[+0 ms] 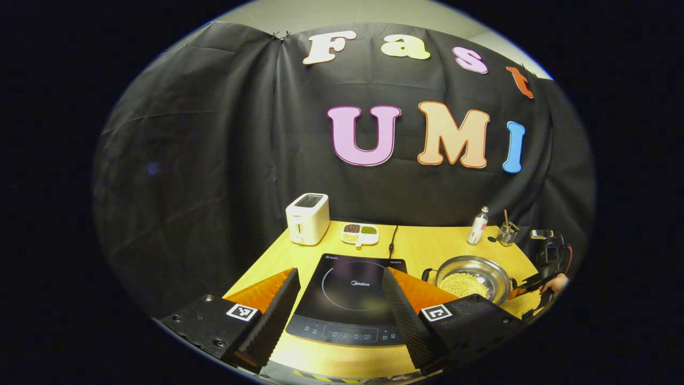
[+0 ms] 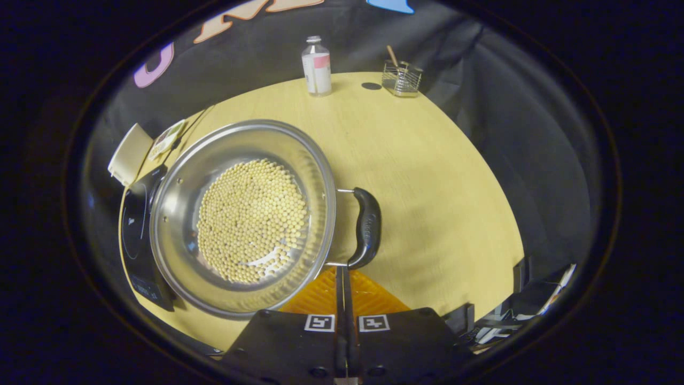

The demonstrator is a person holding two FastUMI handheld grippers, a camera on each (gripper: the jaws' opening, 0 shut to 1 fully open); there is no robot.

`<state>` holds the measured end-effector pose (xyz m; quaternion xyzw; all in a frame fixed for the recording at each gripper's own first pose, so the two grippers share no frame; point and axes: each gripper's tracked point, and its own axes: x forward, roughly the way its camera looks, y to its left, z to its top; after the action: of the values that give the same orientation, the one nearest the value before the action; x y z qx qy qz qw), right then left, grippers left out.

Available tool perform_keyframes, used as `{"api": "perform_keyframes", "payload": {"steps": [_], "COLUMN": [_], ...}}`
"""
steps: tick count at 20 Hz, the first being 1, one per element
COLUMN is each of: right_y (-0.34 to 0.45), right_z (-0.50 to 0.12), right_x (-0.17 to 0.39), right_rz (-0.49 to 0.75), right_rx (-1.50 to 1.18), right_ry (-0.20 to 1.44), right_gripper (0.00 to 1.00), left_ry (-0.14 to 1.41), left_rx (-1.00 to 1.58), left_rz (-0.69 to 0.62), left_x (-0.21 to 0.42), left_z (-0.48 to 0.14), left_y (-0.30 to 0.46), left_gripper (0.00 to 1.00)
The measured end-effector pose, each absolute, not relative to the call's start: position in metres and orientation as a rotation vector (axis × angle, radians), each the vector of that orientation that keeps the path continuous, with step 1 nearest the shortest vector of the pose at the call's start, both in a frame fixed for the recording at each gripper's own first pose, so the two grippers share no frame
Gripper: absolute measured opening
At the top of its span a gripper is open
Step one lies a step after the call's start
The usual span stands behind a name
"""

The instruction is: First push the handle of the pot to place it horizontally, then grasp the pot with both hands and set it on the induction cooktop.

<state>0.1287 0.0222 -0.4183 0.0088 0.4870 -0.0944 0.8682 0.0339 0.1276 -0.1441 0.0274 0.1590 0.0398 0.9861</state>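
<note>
A steel pot holding pale yellow beans stands on the wooden table, close beside the black induction cooktop. Its black side handle points toward me on the pot's right. My right gripper is shut with nothing between its fingers, and its tips sit at the handle's near end. In the left gripper view the left gripper is open above the front of the cooktop. The pot lies to its right, with the right gripper and a hand beyond it.
A white toaster and a divided dish of grains stand behind the cooktop, whose cable runs back. A bottle and a wire holder stand at the far edge. Bare tabletop lies right of the pot.
</note>
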Motion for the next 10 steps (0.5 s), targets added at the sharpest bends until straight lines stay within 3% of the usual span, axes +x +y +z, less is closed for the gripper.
{"api": "perform_keyframes", "payload": {"steps": [10], "right_y": [0.013], "right_z": [-0.413], "right_x": [0.150], "right_rz": [-0.144], "right_rx": [-0.008], "right_ry": [1.026], "right_gripper": [0.00], "left_ry": [0.348], "left_rx": [0.010], "left_rz": [0.087], "left_x": [0.048], "left_z": [-0.151], "left_y": [0.090], "left_gripper": [0.95]}}
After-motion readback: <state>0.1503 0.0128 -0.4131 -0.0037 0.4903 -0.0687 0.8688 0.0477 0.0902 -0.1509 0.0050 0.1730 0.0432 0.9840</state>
